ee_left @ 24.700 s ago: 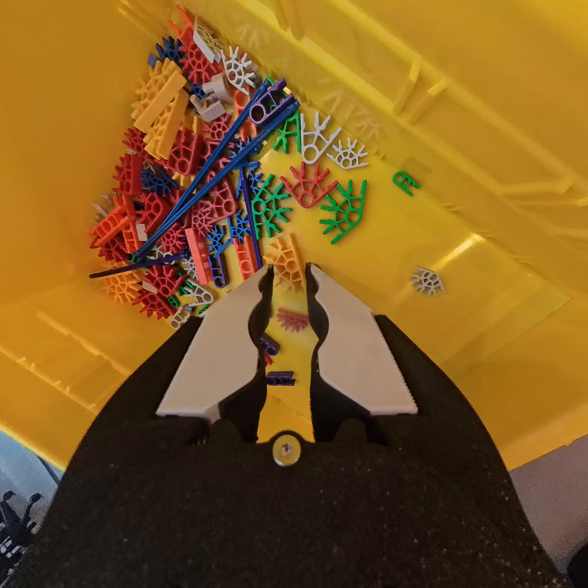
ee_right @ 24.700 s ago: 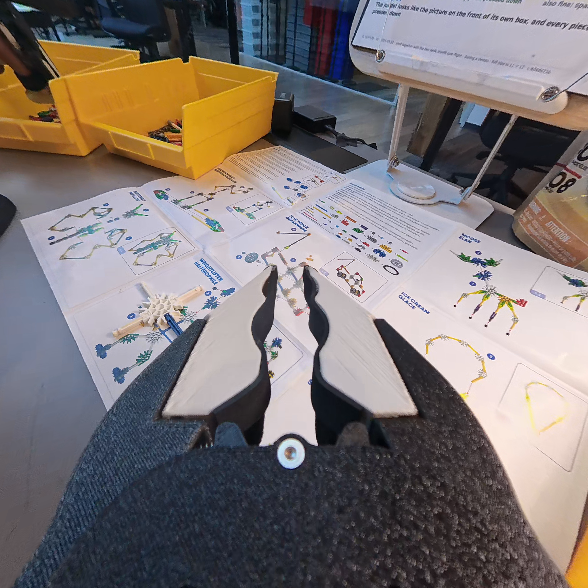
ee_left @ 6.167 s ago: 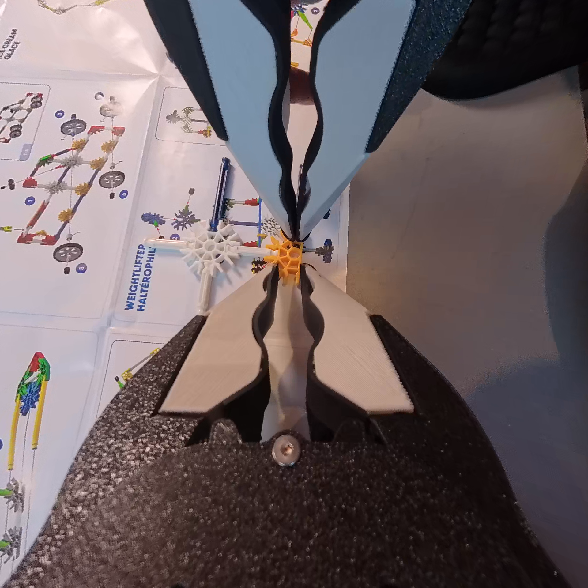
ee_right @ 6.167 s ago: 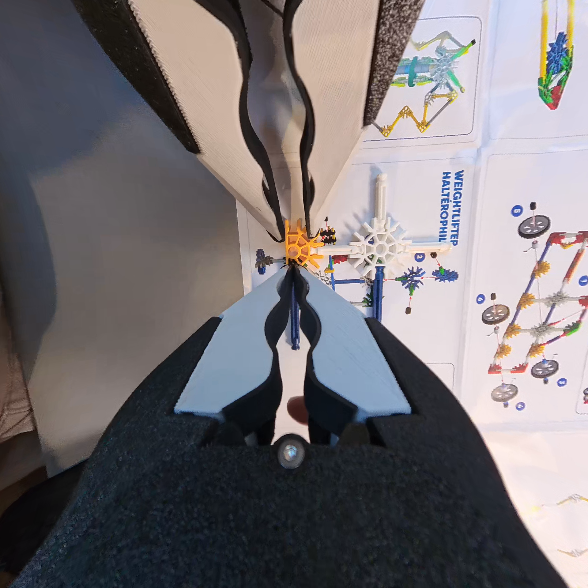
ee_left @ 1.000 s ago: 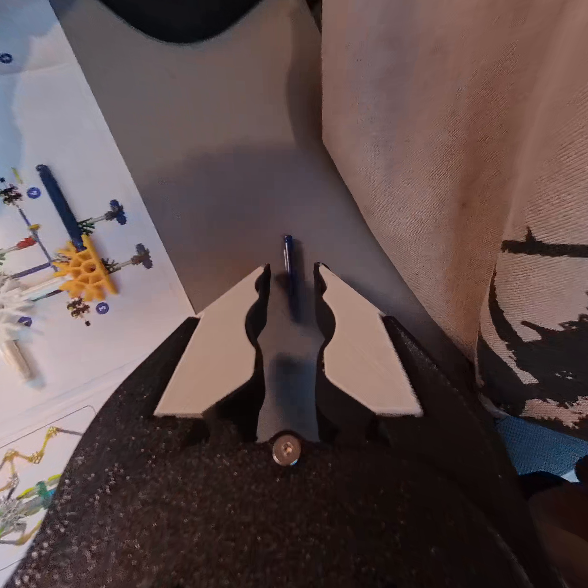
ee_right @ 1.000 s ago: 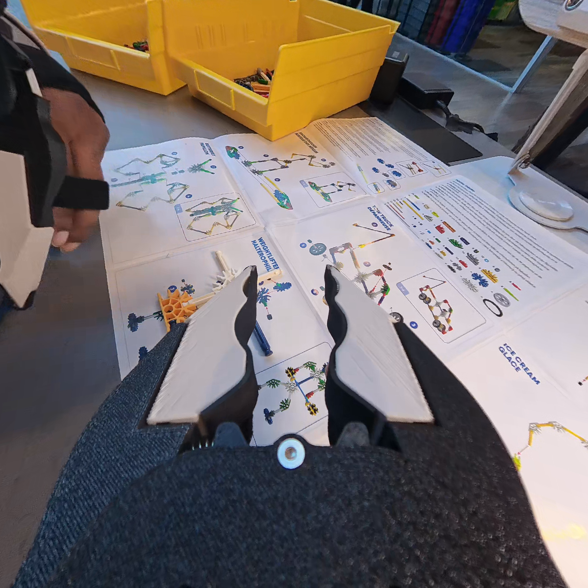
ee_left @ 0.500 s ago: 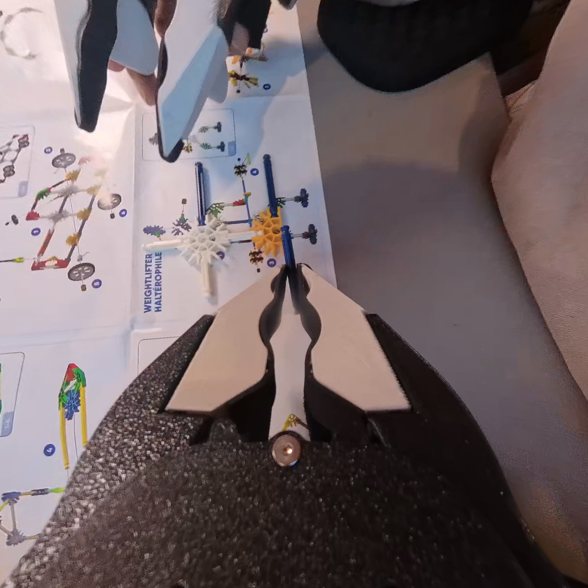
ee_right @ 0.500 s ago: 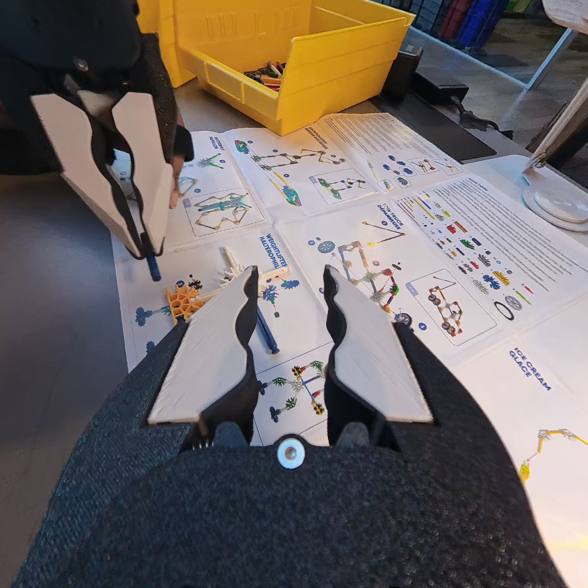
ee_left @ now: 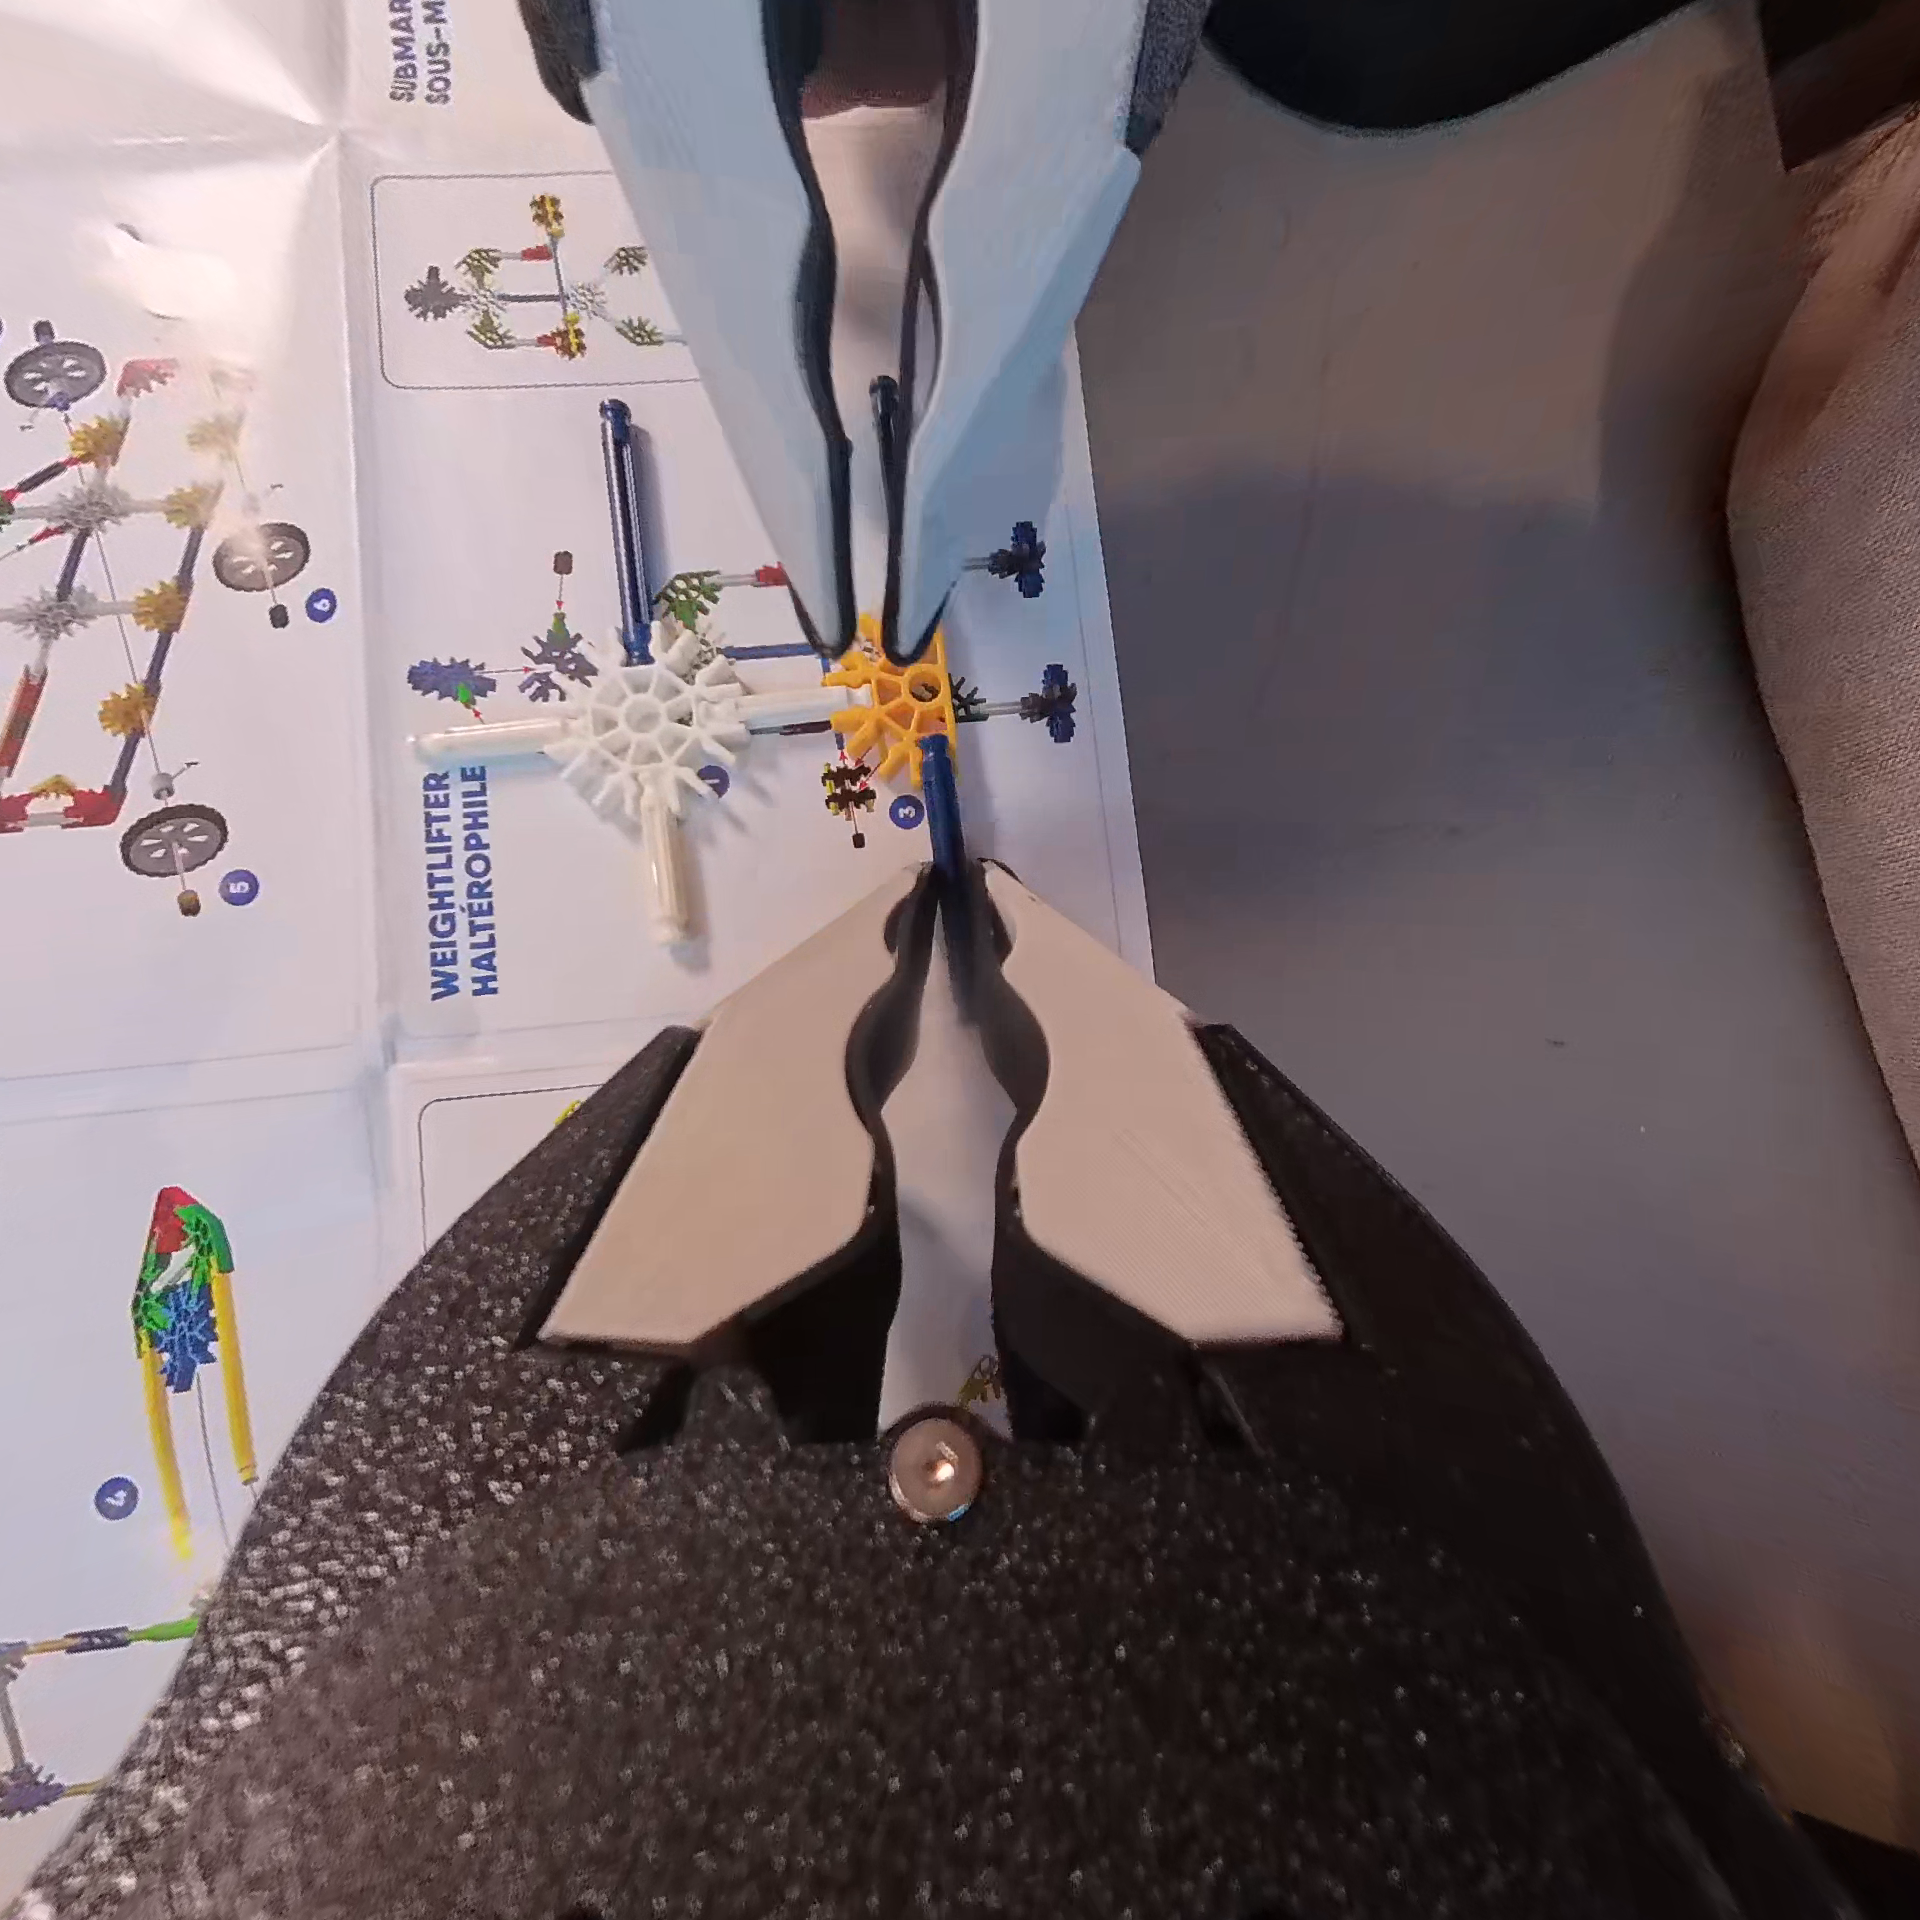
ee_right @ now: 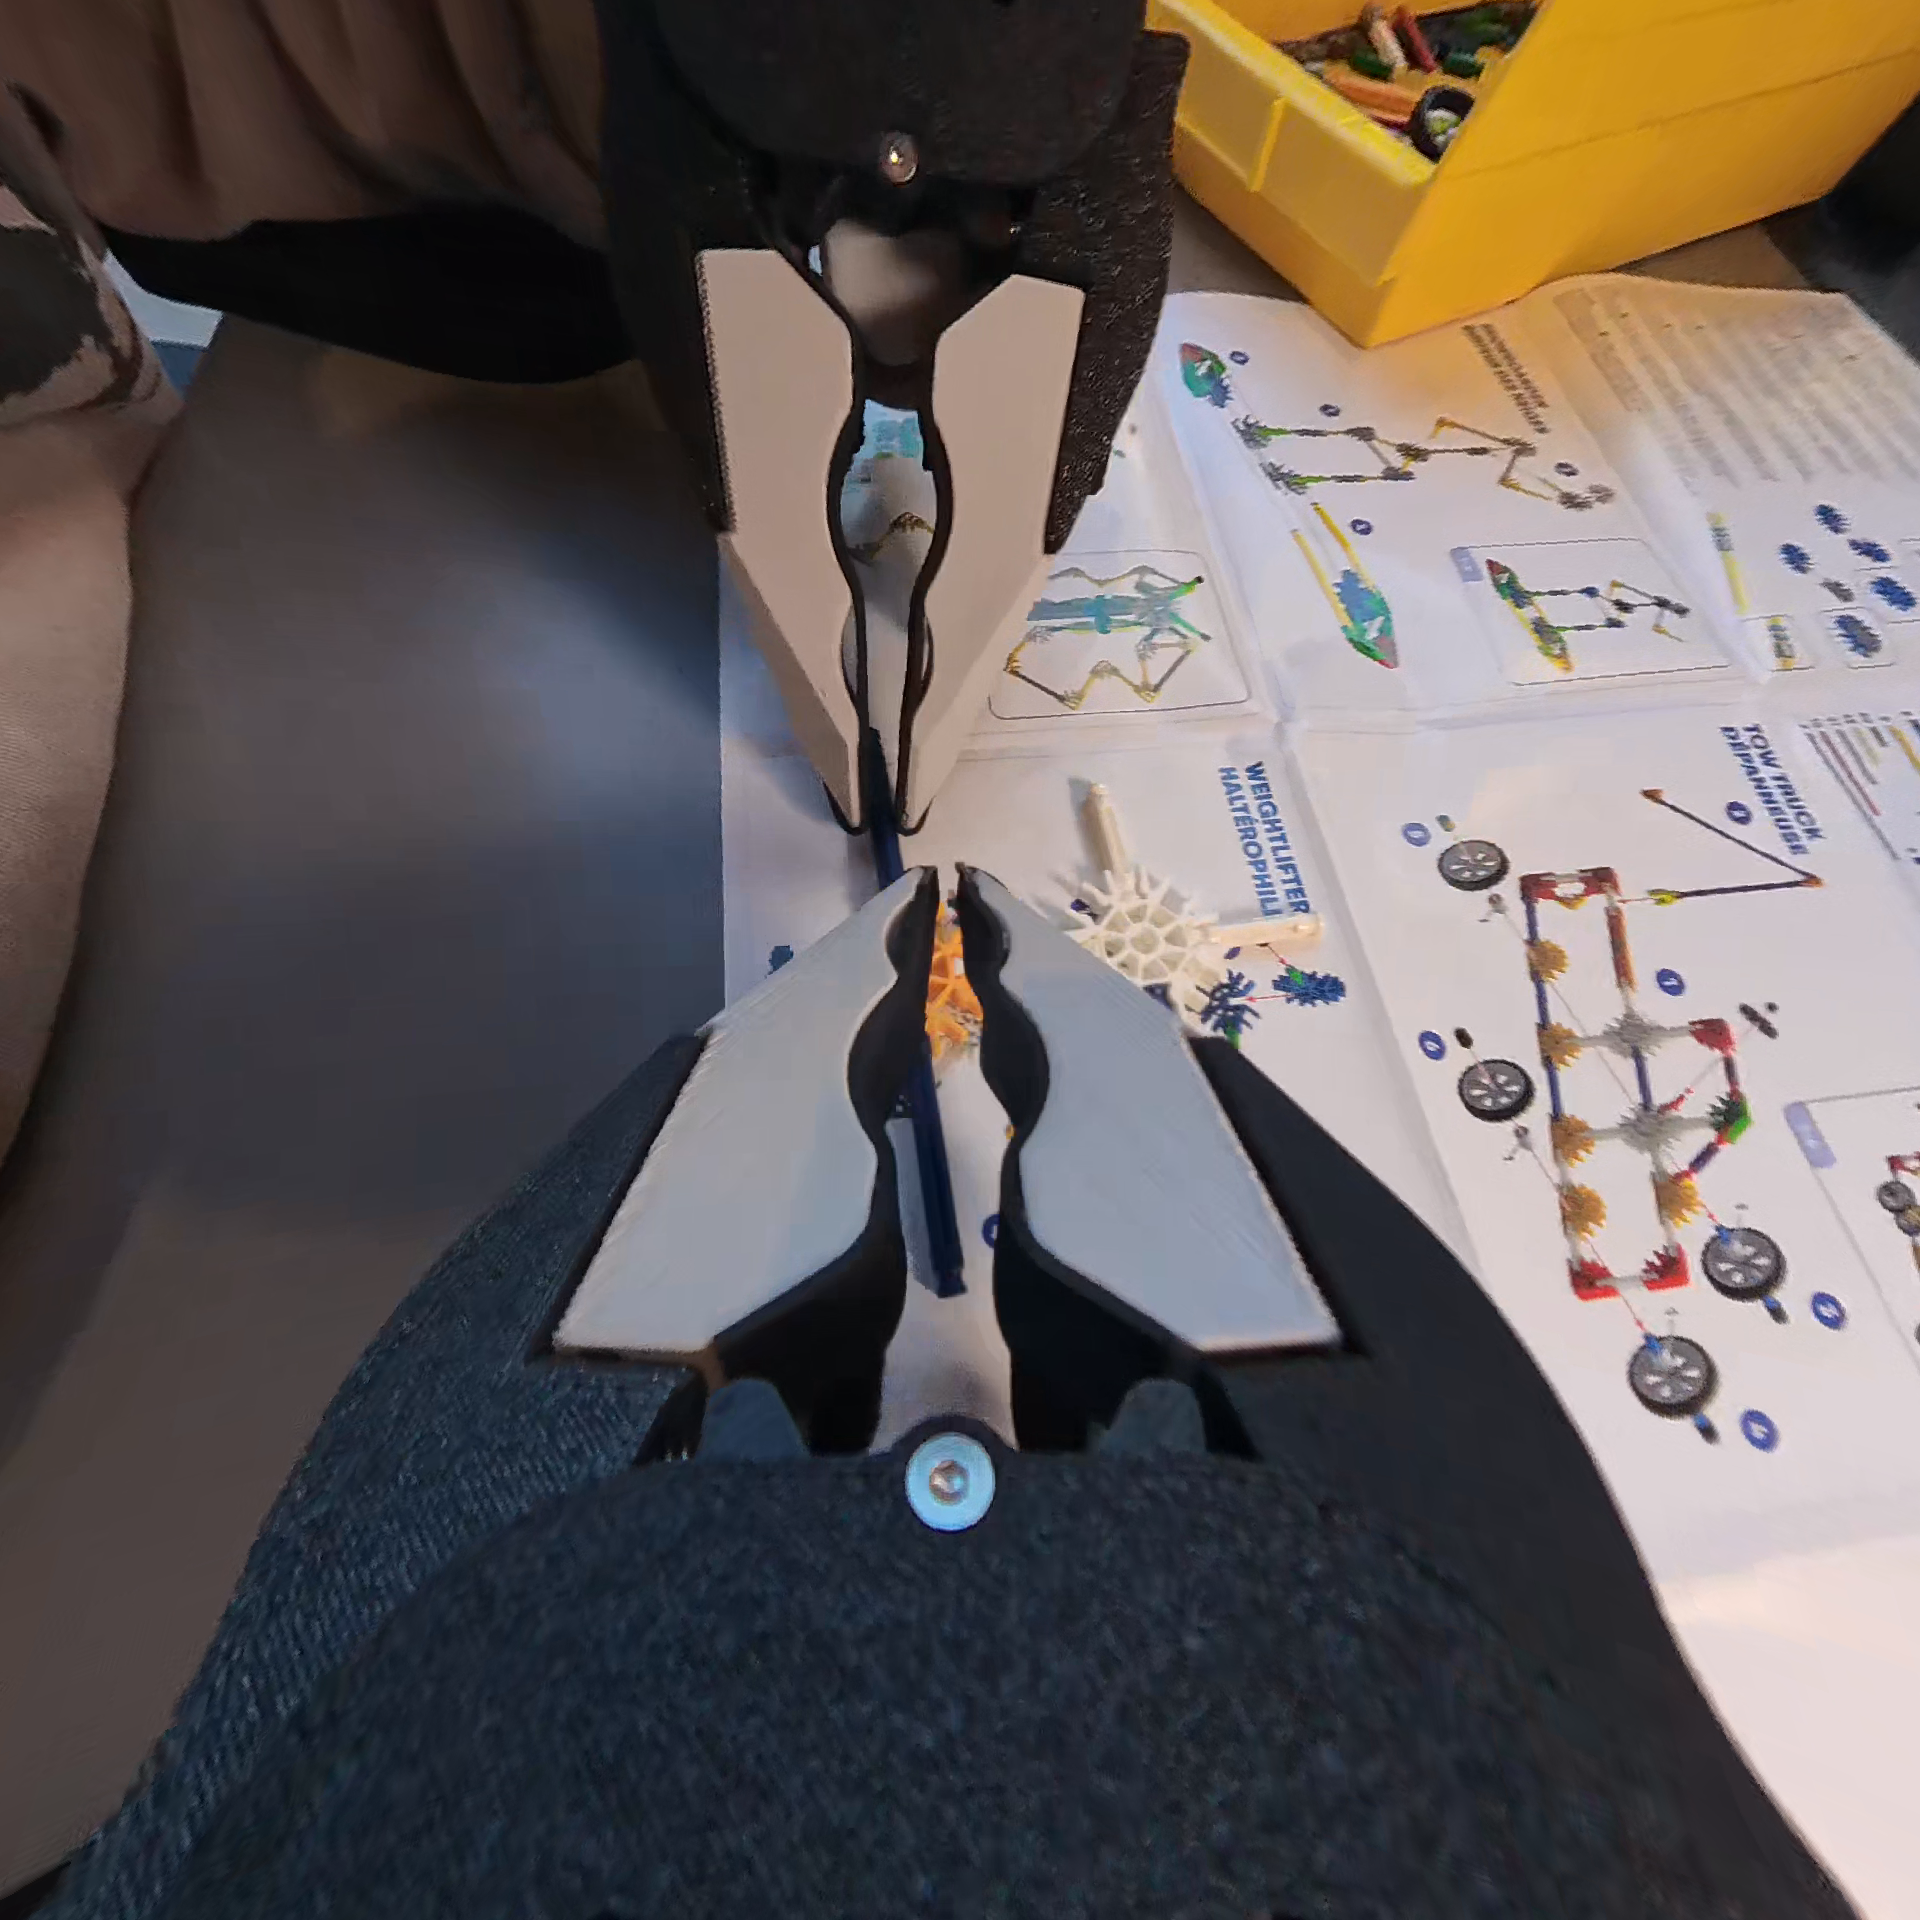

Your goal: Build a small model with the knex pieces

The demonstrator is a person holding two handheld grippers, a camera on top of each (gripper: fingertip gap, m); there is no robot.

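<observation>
My left gripper (ee_left: 951,871) is shut on a short blue rod (ee_left: 940,790), whose far end touches the lower edge of an orange connector (ee_left: 899,698) lying on the instruction sheet (ee_left: 208,987). My right gripper (ee_right: 945,881) comes from the opposite side, nearly shut, with its tips on that orange connector (ee_right: 951,982). A second blue rod (ee_right: 930,1174) runs from the connector back between its fingers. A white rod joins the orange connector to a white snowflake connector (ee_left: 644,717). In the right wrist view the left gripper (ee_right: 881,823) faces mine.
A loose blue rod (ee_left: 623,520) lies beside the white connector. A yellow bin (ee_right: 1507,208) of pieces stands at the back right. Bare grey table (ee_right: 416,831) lies beside the sheet. A person's beige clothing (ee_left: 1849,623) is close by. Tip to tip, the grippers are about 4 cm apart.
My left gripper has carried the blue rod up to the orange connector. My right gripper, open above the sheet before, has come down and closed at the connector from the other side.
</observation>
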